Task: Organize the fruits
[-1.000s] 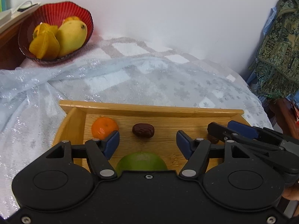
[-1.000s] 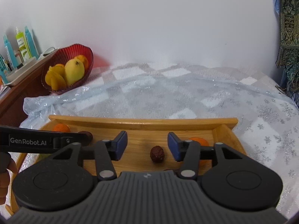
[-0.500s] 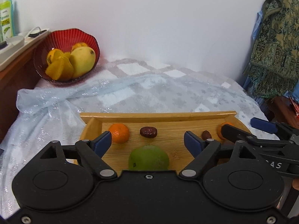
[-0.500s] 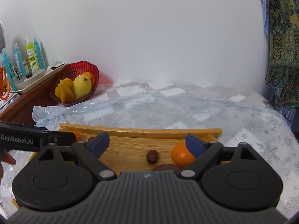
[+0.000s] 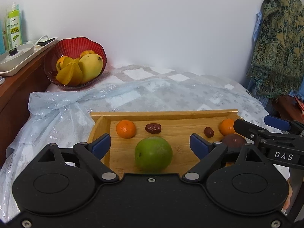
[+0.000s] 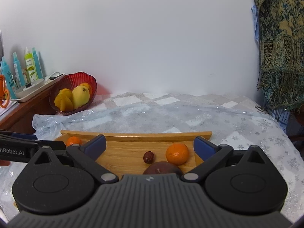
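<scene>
— What's nearest on the left side?

— The left gripper (image 5: 150, 146), blue pads spread wide. Its jaws have just been opening, and nothing is pinched between them; the green fruit (image 5: 153, 153) lies on the wooden tray (image 5: 163, 114) in the gap, touching neither pad.

— And the right one?

— The right gripper (image 6: 149, 146) stands as wide apart as it can, its jaws having just been opening too. Under its body a dark reddish-brown fruit (image 6: 161, 168) peeks out (only the top shows). Just past that are a small red date (image 6: 148, 157) and an orange mandarin (image 6: 177, 153), both on the tray floor, free of the pads.

— Anything else on the tray?

— At its left end, from the left wrist view, a second mandarin (image 5: 125, 128) with a larger date (image 5: 153, 128) just beside it. So: one mandarin and one date at each end, the green fruit and the dark fruit on the near side.

— Beyond the tray?

— A glittery pale-blue cloth (image 5: 171, 93) over the bed, then a red bowl (image 5: 76, 45) in the far left corner against the wall, holding a yellow mango (image 5: 90, 67), a starfruit (image 5: 69, 74) and an orange fruit behind them. Bottles (image 6: 30, 66) stand on a shelf to its left; a patterned shawl (image 6: 281, 47) hangs at the right.
</scene>
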`<state>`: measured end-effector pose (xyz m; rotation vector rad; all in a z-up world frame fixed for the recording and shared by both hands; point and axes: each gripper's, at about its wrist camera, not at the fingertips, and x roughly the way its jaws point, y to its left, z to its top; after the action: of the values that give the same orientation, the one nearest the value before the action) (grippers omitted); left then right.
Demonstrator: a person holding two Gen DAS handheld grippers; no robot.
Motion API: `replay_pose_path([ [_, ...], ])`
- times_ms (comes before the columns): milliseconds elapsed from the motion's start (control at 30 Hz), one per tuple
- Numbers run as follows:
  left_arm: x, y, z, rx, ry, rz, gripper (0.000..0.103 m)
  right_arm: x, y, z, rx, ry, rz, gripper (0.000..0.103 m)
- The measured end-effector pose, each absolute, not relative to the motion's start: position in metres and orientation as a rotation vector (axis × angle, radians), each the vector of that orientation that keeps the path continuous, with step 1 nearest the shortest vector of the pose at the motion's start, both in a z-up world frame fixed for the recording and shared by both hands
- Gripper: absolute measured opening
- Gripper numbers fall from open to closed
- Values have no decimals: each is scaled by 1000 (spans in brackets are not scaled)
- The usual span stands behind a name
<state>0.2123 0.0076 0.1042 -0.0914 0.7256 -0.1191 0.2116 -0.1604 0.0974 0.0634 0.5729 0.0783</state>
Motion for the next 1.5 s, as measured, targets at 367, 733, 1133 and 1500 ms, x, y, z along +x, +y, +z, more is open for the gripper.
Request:
replay_pose_path([
  [367, 183, 5, 98, -83, 698, -147, 90, 189, -156, 94, 38, 554, 53, 103],
  [733, 157, 11, 89, -86, 680, -125, 90, 161, -157, 88, 35, 537, 31, 103],
  [1133, 129, 12, 84, -61, 647, -127, 91, 134, -150, 79, 13, 515, 6, 103],
  [1500, 96, 15, 76, -47, 618, -126, 93, 103, -146, 67, 19, 502, -25, 103],
])
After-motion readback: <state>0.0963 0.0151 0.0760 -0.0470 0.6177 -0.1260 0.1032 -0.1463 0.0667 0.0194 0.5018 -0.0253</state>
